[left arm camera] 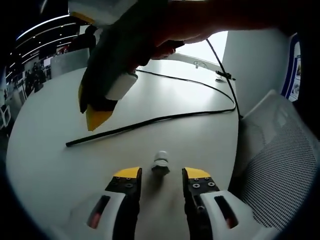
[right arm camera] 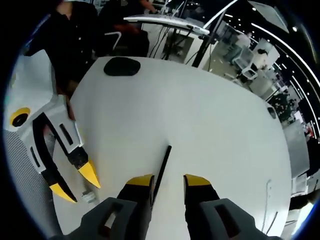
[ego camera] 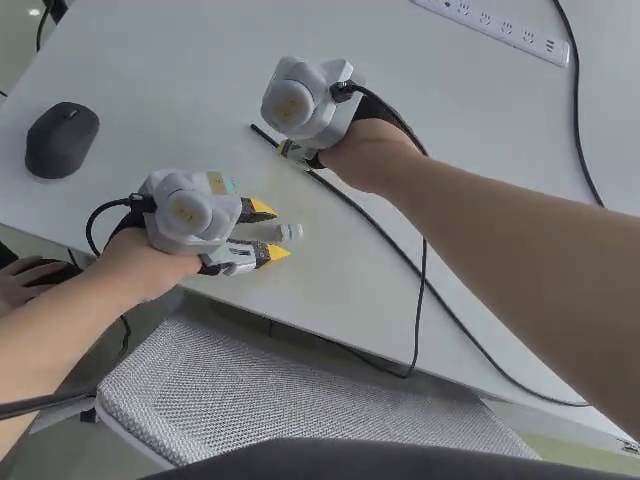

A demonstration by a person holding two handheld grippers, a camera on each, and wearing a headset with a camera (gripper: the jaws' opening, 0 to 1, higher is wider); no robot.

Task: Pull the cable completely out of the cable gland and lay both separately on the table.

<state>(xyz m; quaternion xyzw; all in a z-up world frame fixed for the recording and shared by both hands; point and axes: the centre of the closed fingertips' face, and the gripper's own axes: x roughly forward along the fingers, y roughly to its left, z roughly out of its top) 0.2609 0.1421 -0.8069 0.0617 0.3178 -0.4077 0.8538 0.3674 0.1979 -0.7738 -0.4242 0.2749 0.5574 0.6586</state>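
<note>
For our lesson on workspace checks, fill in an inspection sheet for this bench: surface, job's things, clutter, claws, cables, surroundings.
Surface: white table, no marks seen.
Job's things: cable gland lies on the table; black cable lies apart from it, its end free.
Clutter: dark mouse; power strip.
Grippers: left claw open, gland between its jaws; right claw open, cable end between its jaws.
Cables: a second black lead runs past the power strip.
Surroundings: mesh chair below the table edge; office desks beyond.
</note>
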